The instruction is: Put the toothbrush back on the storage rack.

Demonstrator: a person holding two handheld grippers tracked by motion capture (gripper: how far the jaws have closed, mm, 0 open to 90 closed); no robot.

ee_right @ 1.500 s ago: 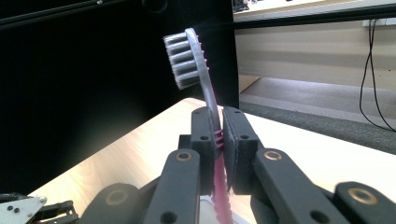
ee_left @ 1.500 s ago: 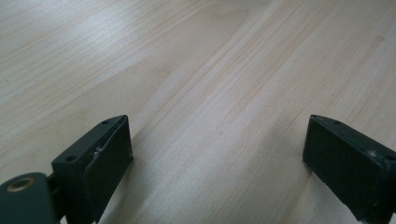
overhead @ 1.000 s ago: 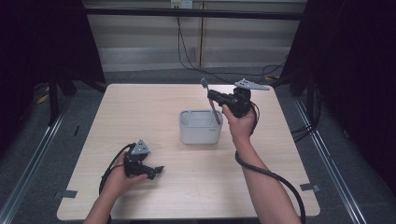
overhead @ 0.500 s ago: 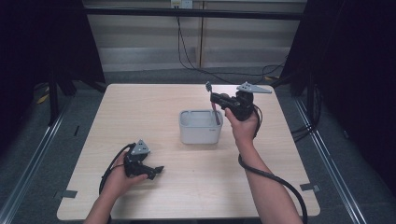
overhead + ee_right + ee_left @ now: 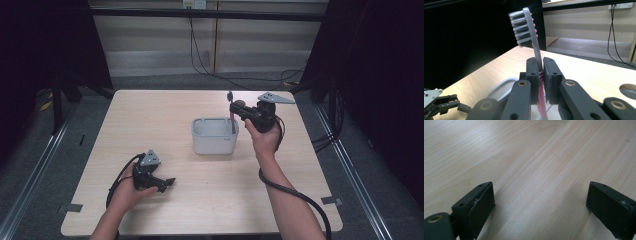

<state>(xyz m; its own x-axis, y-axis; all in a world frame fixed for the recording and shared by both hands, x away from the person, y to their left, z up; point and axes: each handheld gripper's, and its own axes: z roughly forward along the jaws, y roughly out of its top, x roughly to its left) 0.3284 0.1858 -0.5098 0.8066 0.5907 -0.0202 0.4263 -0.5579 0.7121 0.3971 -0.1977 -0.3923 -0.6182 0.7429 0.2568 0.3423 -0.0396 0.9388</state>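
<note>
toothbrush [image 5: 530,35]: 1 | white bin [image 5: 214,136]: 1, contents unclear | table [image 5: 150,125]: 1 | grippers: 2

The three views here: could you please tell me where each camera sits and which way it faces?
High view: above the person's side, looking forward and down on the table, bin, both forearms and grippers.
Left gripper view: on the left gripper, looking along its parted jaws at bare tabletop.
Right gripper view: on the right gripper, facing the toothbrush it clamps.
Shared: the toothbrush shows from above too.

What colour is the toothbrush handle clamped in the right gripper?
Pink at the lower handle, grey up the neck of the toothbrush; the right gripper view shows it best.
</note>
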